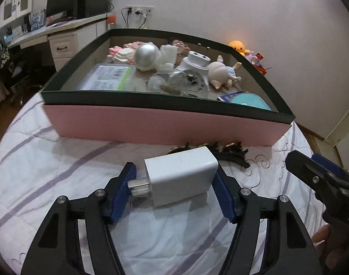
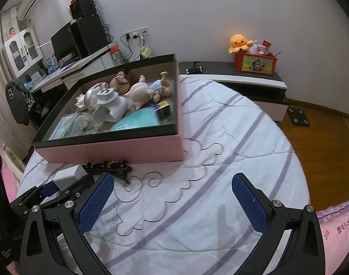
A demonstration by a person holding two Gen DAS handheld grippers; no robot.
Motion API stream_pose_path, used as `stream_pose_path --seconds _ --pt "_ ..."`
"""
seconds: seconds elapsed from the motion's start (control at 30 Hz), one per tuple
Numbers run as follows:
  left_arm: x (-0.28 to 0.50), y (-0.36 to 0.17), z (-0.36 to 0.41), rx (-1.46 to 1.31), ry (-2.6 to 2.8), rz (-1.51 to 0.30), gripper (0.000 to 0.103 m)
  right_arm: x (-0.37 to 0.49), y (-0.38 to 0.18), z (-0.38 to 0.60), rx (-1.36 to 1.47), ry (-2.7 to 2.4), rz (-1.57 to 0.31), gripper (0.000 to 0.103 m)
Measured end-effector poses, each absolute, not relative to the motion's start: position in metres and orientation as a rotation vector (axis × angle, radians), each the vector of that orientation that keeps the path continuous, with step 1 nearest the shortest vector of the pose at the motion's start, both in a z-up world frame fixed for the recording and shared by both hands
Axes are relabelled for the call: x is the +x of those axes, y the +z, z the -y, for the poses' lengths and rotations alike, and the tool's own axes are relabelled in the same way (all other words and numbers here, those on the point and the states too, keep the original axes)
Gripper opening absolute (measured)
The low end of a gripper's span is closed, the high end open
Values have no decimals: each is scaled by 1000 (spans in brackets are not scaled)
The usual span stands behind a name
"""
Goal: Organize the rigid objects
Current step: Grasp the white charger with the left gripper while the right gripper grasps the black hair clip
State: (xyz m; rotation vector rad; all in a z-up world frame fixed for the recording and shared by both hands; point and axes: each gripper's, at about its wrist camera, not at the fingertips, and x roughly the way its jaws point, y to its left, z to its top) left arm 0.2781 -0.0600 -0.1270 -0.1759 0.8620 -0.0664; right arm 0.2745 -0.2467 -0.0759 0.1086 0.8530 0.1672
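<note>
Now my left tongs (image 1: 174, 181) pinching white charger (image 1: 182, 176) across its length, metal prongs against left pad, so it stays level for lift. Charger blocky, smooth, rounded corners, just before pink box (image 1: 165, 123). My right tongs (image 2: 172, 204) spread, holding nothing. Black hair clip (image 2: 110, 167) touching box front. Inside box, toys already collected.

The box (image 1: 165, 123) is pink with a black rim, the bedspread (image 2: 220, 137) is white with lilac stripes, the charger (image 1: 181, 176) is plain white, the hair clip (image 1: 231, 153) black, and the gripper pads (image 2: 95, 202) are textured blue.
</note>
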Motion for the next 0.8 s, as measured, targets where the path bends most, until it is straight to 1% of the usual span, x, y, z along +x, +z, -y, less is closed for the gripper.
stream_pose_path --seconds 0.33,0.57,0.8 --pt "259 -123 6 -171 46 -858 67 284 -88 190 52 248 -893 103" --pt "258 -123 -17 -161 104 -846 67 304 -113 156 20 232 -959 103" --pt "253 -123 -33 -179 118 -834 67 306 -117 130 -63 187 -957 103"
